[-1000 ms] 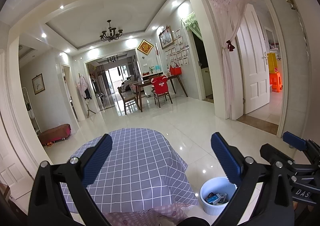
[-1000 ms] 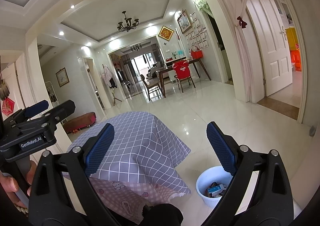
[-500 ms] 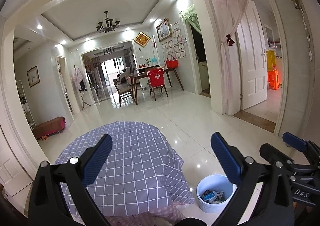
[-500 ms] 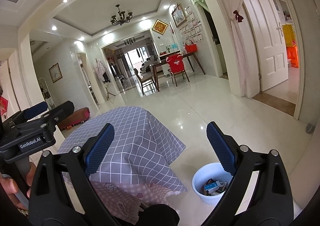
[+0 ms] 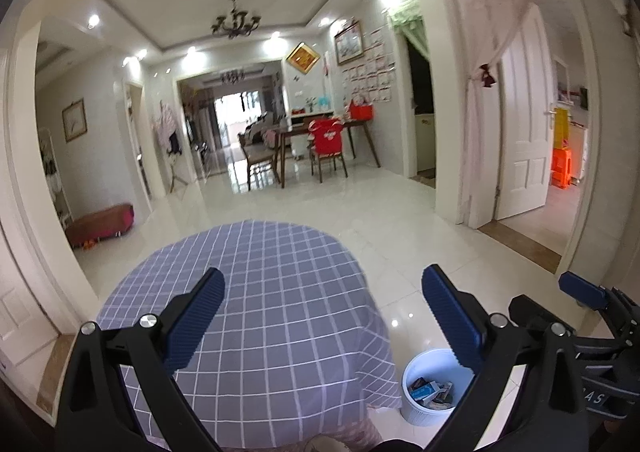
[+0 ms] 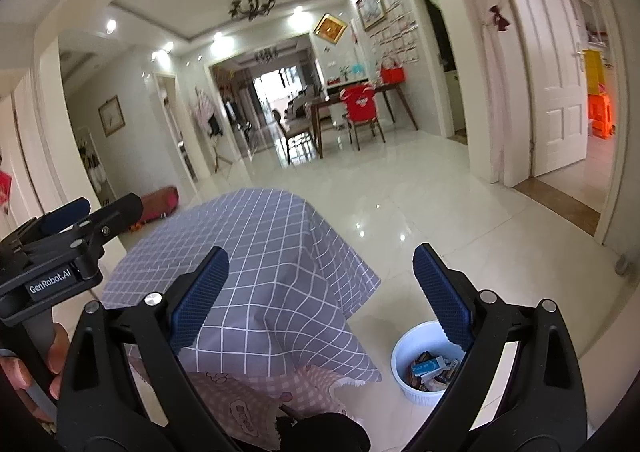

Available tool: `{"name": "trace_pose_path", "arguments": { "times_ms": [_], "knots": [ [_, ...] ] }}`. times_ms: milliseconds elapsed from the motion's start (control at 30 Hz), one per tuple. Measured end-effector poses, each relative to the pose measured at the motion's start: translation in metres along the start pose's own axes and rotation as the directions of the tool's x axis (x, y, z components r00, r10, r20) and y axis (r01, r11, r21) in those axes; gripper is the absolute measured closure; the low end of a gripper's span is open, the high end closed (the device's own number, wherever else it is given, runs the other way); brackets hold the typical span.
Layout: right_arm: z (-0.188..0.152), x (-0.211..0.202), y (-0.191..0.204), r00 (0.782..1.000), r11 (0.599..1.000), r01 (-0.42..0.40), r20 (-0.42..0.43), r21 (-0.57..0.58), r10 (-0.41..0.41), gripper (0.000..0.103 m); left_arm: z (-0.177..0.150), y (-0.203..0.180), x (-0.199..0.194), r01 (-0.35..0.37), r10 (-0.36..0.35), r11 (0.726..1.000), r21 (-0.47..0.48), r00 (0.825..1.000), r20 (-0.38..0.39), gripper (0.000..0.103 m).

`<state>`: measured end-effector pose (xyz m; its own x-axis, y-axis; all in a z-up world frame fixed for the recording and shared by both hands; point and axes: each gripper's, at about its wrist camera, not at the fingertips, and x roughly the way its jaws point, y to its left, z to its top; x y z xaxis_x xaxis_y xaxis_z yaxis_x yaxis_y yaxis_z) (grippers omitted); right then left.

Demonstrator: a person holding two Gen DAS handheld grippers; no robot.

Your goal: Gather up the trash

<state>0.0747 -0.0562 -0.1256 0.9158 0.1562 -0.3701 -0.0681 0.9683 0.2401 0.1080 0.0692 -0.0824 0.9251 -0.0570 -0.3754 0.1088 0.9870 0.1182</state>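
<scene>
A: What does the room look like?

B: A wide hall with a glossy white tile floor (image 5: 400, 220), a chandelier (image 5: 235, 21) on a recessed ceiling, and a white door (image 5: 524, 120) standing open on the right behind a tied-back pink curtain (image 5: 478, 140). Far back stands a dark dining table (image 5: 320, 132) with a chair in a red cover (image 5: 328, 136) pushed up to it.

A: And close by?

B: A surface (image 5: 256, 292) draped in a grey cloth with a white grid. Its top is bare. In the right wrist view a pink checked cloth (image 6: 256, 388) shows under the grey one at the near edge.

A: Any containers?

B: One white bin (image 5: 420, 412) on the floor, just beside the hanging corner of the cloth, on the right. The trash (image 5: 430, 390) lies inside it: small cartons and wrappers, one blue and white. In the right wrist view the same bin (image 6: 404, 352) sits low, partly behind the right finger.

A: The tongs?

B: The left tongs (image 5: 322, 318) hang above the cloth, released, blue pads far apart, grasping nothing. The right tongs (image 6: 320, 298) are also spread wide and empty, over the near right corner of the surface. A hand (image 6: 24, 368) grips the left tool's handle at the left edge of the right wrist view.
</scene>
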Motion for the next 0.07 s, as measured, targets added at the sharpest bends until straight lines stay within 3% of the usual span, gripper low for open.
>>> {"name": "trace_pose_path", "arguments": {
  "times_ms": [67],
  "knots": [
    [0.004, 0.020, 0.018, 0.999, 1.000, -0.010, -0.038, -0.024, 0.009, 0.011, -0.006, 0.023, 0.015, -0.016, 0.015, 0.999, -0.032, 1.000, -0.027, 0.006]
  ]
}}
